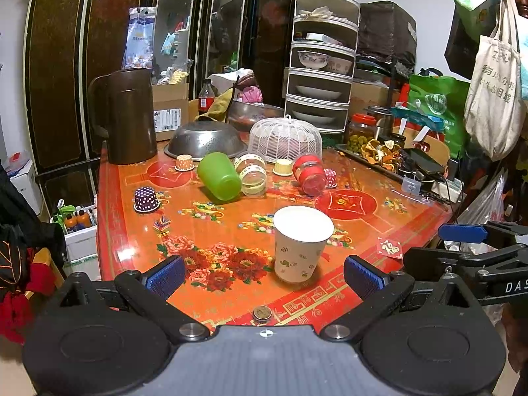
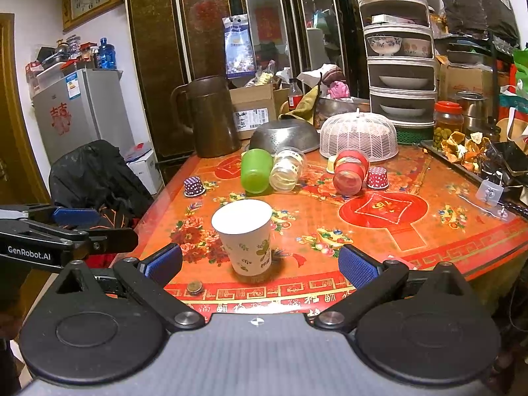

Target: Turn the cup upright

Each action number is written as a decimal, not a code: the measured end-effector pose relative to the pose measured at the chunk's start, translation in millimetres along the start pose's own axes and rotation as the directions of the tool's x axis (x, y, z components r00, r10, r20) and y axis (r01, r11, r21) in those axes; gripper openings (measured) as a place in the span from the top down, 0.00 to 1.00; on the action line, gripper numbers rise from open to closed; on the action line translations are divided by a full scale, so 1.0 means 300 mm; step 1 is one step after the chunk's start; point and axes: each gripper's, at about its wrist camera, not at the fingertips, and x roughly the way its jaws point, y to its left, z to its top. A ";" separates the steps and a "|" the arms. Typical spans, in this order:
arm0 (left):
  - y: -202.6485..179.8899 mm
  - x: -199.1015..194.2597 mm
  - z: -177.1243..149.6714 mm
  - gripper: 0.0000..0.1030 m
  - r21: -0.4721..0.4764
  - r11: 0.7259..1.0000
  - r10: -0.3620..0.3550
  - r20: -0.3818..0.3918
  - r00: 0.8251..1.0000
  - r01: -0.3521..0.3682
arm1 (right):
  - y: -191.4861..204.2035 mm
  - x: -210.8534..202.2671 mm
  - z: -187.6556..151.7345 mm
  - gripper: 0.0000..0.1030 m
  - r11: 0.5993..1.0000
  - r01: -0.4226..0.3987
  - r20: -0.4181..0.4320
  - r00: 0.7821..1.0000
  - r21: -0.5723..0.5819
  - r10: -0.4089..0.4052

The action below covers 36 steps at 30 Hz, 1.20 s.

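Left gripper (image 1: 264, 277): low at the near table edge, fingers spread wide, holding nothing.
Right gripper (image 2: 260, 265): level beside it, fingers also wide apart – empty.
Cup (image 1: 301, 243): white paper with a leaf print, standing between the left gripper's pads without touching either, on the red floral table (image 1: 363, 231).
Hard to make out: the cup's top looks flat white – open mouth or closed base, I cannot tell.
Behind: green cup (image 1: 219, 176) lying on its side.
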 end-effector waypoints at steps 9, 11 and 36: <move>0.002 0.001 0.000 0.00 -0.001 1.000 0.000 -0.002 1.000 0.000 | 0.001 0.001 0.002 0.01 1.000 -0.001 0.002 1.000 0.002 0.001; 0.000 0.003 -0.003 0.00 -0.003 1.000 -0.002 -0.004 1.000 0.002 | 0.000 0.001 0.001 0.01 1.000 -0.003 0.005 1.000 0.006 0.003; -0.016 0.012 -0.016 0.00 -0.002 1.000 -0.012 -0.005 1.000 0.012 | -0.005 0.003 -0.001 0.01 1.000 -0.009 0.009 1.000 0.019 0.009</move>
